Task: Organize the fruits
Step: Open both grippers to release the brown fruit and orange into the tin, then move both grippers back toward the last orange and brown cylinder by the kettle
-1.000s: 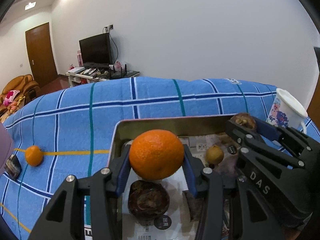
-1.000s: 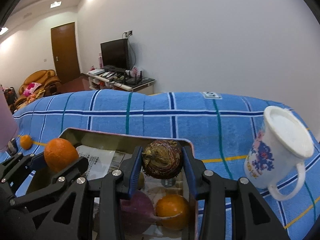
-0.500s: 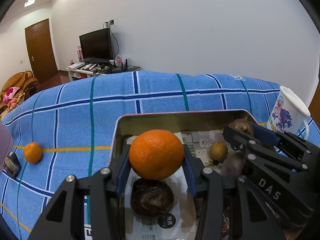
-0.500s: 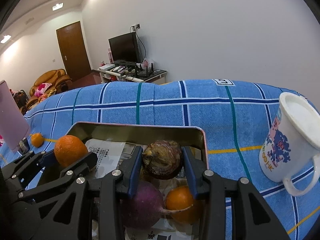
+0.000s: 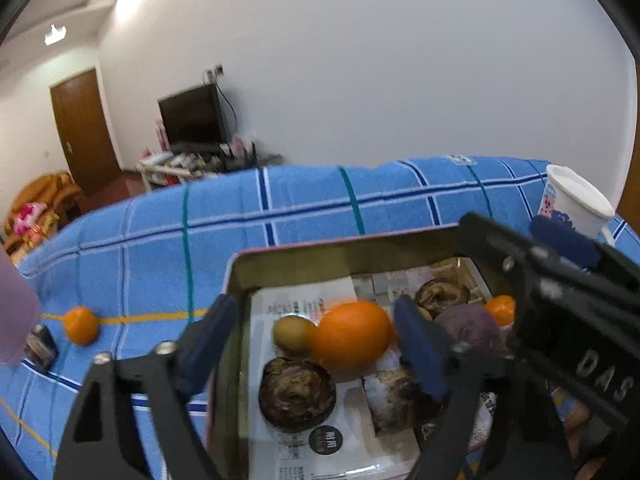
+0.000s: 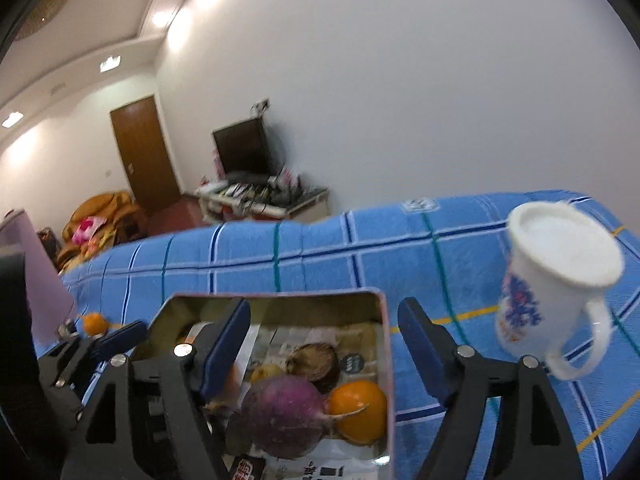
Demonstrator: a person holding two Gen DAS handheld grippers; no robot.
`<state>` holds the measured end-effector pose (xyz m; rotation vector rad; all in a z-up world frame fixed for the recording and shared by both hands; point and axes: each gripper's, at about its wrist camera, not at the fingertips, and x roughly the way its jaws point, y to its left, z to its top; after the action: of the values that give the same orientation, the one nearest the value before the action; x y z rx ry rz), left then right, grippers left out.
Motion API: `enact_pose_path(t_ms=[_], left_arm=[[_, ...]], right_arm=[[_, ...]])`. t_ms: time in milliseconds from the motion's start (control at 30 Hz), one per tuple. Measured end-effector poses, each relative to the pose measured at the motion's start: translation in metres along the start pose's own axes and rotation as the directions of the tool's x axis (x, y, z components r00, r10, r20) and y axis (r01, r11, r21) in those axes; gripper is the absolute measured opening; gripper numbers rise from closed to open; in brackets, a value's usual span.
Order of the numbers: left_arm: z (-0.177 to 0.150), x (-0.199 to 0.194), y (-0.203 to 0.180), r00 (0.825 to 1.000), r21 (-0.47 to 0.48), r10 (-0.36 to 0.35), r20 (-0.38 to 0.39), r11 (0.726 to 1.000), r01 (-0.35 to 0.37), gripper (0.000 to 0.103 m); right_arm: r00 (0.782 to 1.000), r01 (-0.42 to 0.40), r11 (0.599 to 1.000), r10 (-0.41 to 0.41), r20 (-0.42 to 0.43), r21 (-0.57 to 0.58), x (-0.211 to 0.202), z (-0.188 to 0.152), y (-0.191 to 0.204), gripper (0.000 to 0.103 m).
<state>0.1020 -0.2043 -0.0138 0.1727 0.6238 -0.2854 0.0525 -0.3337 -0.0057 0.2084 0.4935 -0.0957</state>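
My left gripper [image 5: 314, 346] hovers over the open metal tin [image 5: 340, 242], its jaws opening wide. A large orange [image 5: 352, 334] lies loose in the tin between them, beside a small yellow-green fruit [image 5: 292, 332] and a brown fruit [image 5: 296, 390]. My right gripper [image 6: 324, 344] is also opening above the tin [image 6: 280, 298], and nothing sits between its pads. Below it lie a brown fruit [image 6: 312, 360], a purple root [image 6: 284, 412] and an orange [image 6: 358, 404]. A small orange [image 5: 80, 324] sits on the cloth left of the tin.
The tin stands on a blue checked cloth [image 5: 160, 248]. A white printed mug [image 6: 556, 280] stands right of the tin. A pink object [image 6: 40, 276] and a small dark item [image 5: 40, 346] lie at the far left. Printed paper lines the tin.
Both grippers have opened. The large orange dropped from the left jaws into the tin, and the brown fruit dropped from the right jaws. The right gripper rose slightly.
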Motion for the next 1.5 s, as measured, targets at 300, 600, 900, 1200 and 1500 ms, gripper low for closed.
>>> enact_pose_path(t_ms=[300, 600, 900, 1200, 1500], left_arm=[[-0.006, -0.030, 0.004, 0.993, -0.024, 0.030, 0.116, 0.999, -0.027, 0.102], [-0.017, -0.053, 0.008, 0.983, -0.030, 0.033, 0.182, 0.999, -0.028, 0.103], [-0.029, -0.068, 0.014, 0.981, -0.044, 0.047, 0.190, 0.998, -0.039, 0.103], [-0.040, -0.079, 0.021, 0.981, -0.013, 0.065, 0.181, 0.998, -0.064, 0.103], [-0.049, -0.086, 0.046, 0.978, 0.003, 0.121, 0.167, 0.992, -0.124, 0.103]], right_arm=[[0.987, 0.058, 0.994, -0.072, 0.141, 0.095, -0.025, 0.001, -0.015, 0.078], [0.960, 0.152, 0.988, -0.144, 0.240, -0.012, -0.047, -0.004, 0.010, 0.083], [0.959, 0.167, 0.985, -0.151, 0.241, -0.048, -0.065, -0.019, 0.023, 0.084], [0.954, 0.194, 0.981, -0.181, 0.241, -0.031, -0.076, -0.026, 0.030, 0.083], [0.955, 0.204, 0.979, -0.199, 0.219, -0.001, -0.081, -0.033, 0.037, 0.083]])
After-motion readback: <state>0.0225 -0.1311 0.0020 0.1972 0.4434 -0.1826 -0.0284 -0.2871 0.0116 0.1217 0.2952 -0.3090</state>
